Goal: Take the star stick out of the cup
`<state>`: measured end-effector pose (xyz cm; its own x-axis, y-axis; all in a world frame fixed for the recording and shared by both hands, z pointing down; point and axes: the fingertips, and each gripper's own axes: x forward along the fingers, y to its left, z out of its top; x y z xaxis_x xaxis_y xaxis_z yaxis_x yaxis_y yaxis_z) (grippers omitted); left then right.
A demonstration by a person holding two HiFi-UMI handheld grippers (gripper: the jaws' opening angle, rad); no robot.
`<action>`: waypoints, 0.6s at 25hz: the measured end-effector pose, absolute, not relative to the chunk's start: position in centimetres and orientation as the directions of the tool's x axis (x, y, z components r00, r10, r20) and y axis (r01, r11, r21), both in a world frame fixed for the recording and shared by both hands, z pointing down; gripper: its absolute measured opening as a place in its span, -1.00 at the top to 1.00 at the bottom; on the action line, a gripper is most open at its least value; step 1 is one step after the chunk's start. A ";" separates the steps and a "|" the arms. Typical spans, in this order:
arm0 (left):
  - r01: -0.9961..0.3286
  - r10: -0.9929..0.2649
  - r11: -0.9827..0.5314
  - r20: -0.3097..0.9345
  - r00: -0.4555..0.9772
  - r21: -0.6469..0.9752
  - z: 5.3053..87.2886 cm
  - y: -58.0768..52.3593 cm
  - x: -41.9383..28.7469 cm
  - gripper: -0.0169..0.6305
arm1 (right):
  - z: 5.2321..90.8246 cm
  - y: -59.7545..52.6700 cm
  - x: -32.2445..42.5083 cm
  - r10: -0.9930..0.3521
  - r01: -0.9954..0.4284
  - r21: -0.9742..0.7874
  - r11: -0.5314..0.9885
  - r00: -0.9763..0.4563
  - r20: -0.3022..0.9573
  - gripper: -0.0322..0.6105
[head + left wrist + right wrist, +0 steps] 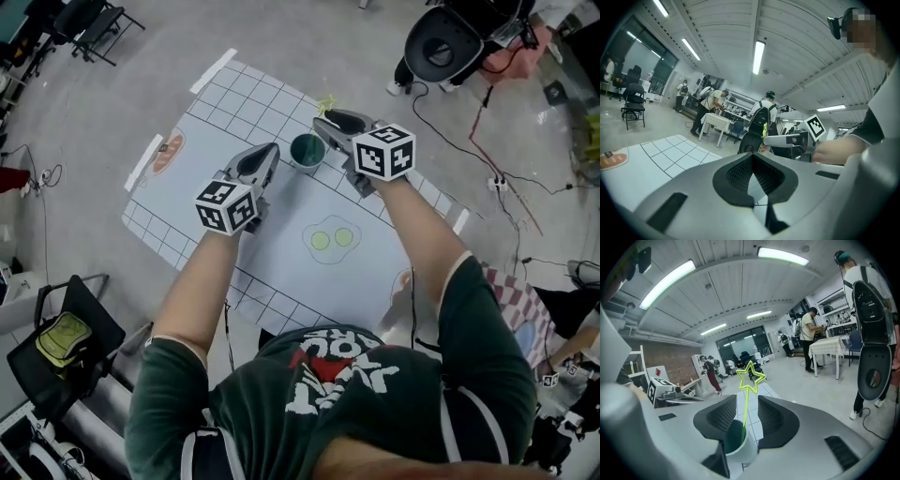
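Right claw, spread wide, straddles the star stick. The thin stem rises through the gap and appears to touch neither side. The placement reads as a pre-grasp: with the stem centred between the open sides, a simple closing would pinch it above the rim.

The star stick stands in the cup, leaning on the rim, with the star well clear above. This leaves a bare length of stem free to be taken.

The cup stands upright on the worktop, low between the right claw's sides and not gripped by it.

The left claw is closed tip to tip on nothing. In the head view it lies just beside the cup, on the side opposite the right claw. It is probably waiting there, or ready to steady the cup should the stick drag on it.

Not shown:
- The stick's lower end is inside the cup.
- The cup's base is cut off by the claw body in the right gripper view.
- In the head view the right claw covers the stem, so only the star shows beyond it.
- The left gripper view shows the right claw and a sliver of stem, but the cup cannot be made out there.
- The near edge of the worktop is covered by the person's body.
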<state>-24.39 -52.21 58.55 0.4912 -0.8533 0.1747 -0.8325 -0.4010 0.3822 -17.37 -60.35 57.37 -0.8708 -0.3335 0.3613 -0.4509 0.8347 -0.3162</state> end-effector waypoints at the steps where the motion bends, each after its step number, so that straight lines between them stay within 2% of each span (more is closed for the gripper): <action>1: -0.831 -0.852 -0.403 0.175 0.494 0.385 58.8 -52.4 -24.3 0.95 | 57.5 -60.3 -17.5 -0.330 -0.447 -0.321 0.835 -0.874 0.357 0.38; 15: -0.823 -0.845 -0.393 0.191 0.499 0.411 61.5 -53.4 -24.5 0.95 | 57.7 -60.3 -18.2 -0.340 -0.433 -0.313 0.845 -0.887 0.312 0.51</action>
